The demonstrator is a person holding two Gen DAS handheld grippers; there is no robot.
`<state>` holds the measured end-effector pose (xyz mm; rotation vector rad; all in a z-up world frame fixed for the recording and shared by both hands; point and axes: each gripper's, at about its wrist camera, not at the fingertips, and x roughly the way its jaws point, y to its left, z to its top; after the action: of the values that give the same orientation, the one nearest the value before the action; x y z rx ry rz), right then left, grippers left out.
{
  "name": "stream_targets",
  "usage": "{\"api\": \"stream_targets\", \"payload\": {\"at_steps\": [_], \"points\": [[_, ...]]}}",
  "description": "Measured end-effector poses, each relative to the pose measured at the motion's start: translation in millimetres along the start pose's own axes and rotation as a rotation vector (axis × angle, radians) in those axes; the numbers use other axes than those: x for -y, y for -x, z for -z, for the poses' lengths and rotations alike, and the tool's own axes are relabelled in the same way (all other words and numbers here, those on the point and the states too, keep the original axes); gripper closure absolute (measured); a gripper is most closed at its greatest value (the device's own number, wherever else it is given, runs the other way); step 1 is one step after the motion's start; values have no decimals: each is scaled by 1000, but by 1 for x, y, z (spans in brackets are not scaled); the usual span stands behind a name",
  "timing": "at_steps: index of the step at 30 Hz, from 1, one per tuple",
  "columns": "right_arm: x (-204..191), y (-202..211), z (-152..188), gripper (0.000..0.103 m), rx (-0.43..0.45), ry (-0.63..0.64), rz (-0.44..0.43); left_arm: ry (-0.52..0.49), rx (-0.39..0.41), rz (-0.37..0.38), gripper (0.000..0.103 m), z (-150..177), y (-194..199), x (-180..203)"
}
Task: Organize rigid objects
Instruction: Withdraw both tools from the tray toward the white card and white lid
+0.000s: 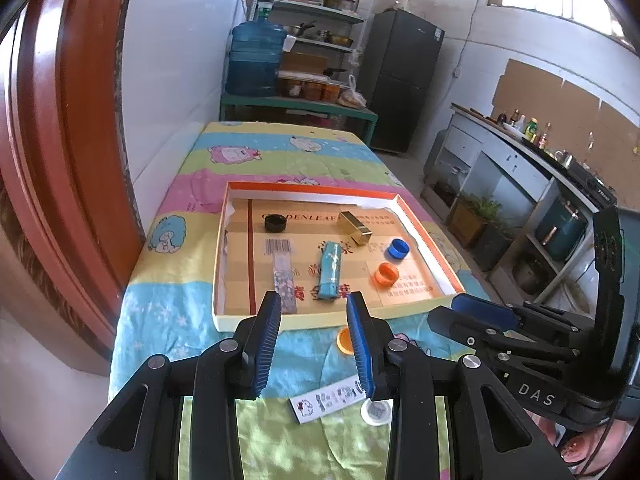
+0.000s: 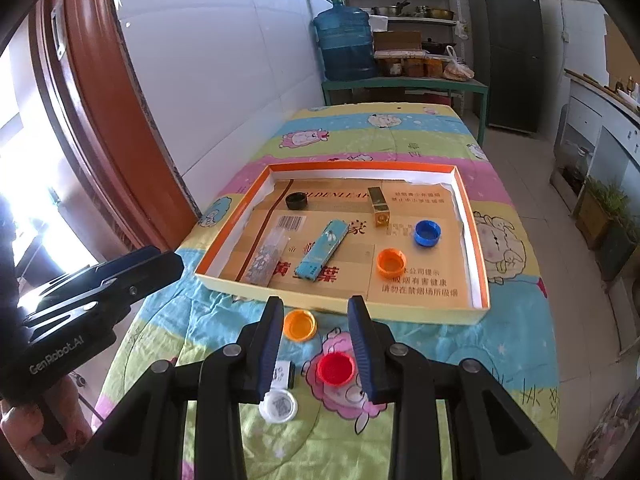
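A shallow orange-rimmed cardboard box (image 1: 316,189) (image 2: 478,264) lies on the bed. It holds a black cap (image 1: 275,223), a gold block (image 1: 355,227), a teal pack (image 1: 330,270), a patterned strip (image 1: 284,280), a blue cap (image 1: 398,248) and an orange cap (image 1: 385,275). In front of the box lie a yellow-orange cap (image 2: 300,324), a red cap (image 2: 336,369), a white cap (image 2: 278,406) and a white printed pack (image 1: 326,398). My left gripper (image 1: 314,338) is open and empty above the cloth. My right gripper (image 2: 316,346) is open, with the red cap between its fingers.
The bed has a cartoon-print cover (image 1: 248,152). A red wooden door frame (image 1: 60,140) stands at the left. A green table (image 1: 298,106) with a blue water jug (image 1: 254,58), shelves and a fridge (image 1: 404,80) stand behind. A counter (image 1: 532,168) runs along the right.
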<state>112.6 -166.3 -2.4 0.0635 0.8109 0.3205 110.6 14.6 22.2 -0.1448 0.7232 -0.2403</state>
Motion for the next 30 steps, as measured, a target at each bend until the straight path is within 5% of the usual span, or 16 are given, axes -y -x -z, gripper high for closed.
{"api": "stream_targets", "payload": {"at_steps": [30], "points": [[-9,-12,81,70,-115,-6,-21,-14,-46,-38,68,49,3,-5]]}}
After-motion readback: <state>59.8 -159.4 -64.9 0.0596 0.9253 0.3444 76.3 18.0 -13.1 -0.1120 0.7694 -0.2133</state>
